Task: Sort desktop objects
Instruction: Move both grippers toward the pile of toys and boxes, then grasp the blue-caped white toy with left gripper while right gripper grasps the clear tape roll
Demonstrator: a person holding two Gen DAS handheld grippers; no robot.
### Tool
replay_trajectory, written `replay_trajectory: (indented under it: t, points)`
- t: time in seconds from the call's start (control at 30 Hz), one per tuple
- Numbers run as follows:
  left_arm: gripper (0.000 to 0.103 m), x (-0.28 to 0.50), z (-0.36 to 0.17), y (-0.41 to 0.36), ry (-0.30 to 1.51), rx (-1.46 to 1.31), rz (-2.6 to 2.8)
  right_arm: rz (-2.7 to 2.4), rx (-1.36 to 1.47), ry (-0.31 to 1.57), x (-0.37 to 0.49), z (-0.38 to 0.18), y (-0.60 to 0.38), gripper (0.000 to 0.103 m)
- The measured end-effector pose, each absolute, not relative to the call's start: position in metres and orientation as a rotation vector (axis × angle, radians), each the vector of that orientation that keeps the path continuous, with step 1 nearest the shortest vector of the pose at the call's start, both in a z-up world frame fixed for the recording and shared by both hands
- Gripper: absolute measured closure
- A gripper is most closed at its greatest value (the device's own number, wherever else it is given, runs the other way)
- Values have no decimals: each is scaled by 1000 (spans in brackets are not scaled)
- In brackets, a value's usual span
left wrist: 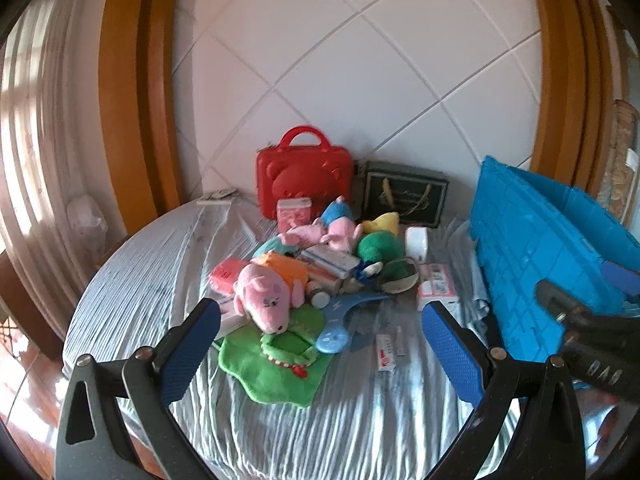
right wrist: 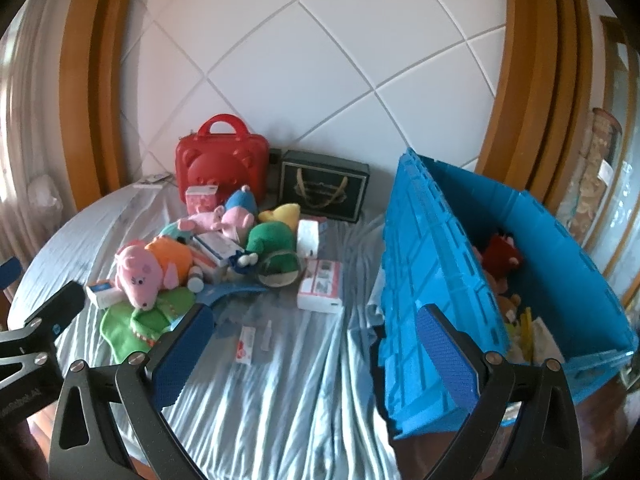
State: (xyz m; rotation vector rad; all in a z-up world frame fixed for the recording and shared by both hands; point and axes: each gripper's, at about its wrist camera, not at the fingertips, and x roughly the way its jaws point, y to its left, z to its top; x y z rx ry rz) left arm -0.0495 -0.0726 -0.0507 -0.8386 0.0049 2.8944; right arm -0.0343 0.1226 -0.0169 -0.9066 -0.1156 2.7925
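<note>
Both my grippers wide open, nothing held

My left gripper (left wrist: 320, 344) and right gripper (right wrist: 316, 344) tilt downward, blue pads (left wrist: 191, 350) spread fully apart, side by side.

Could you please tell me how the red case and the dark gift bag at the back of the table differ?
The red case is bright red, rounded, with a moulded bear face and a rigid arched handle. The dark gift bag is near-black, boxy, with gold lettering and limp gold cord handles. The case stands taller than the bag. Both stand upright, side by side against the white wall.
</note>
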Motion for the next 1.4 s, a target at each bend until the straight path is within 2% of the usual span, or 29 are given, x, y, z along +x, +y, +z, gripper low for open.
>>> replay_trajectory:
  t: [0.23,0.43,0.63,0.83,0.9,0.93,0.97,1.2,1.33,1.4]
  points:
    - [1,-83,-87,-92,40,-971,2932,2829,-1024,-71,-80,-47,133,0]
    - [1,-129,-122,-104,-47,-1126,2929,2836,-1153,-82,-132,-81,145,0]
    - [1,-182,-138,-87,-27,-1175,2950,2825,-1235,-46,-183,-109,169,0]
    - [2,-244,-173,-40,11,-1202,2817,2794,-1270,120,-215,-132,196,0]
    - [7,-264,-189,-21,48,-1213,2752,2768,-1281,170,-226,-143,204,12]
    - [7,-272,-196,-12,67,-1216,2724,2756,-1292,198,-231,-148,208,23]
    - [8,-281,-204,-4,89,-1219,2703,2729,-1309,231,-238,-156,211,30]
    - [20,-346,-250,41,143,-1313,2593,2630,-1361,259,-274,-194,226,30]
    - [21,-371,-268,57,173,-1367,2565,2605,-1389,234,-298,-210,227,30]
    - [28,-383,-276,59,141,-1418,2538,2605,-1404,219,-312,-219,226,30]
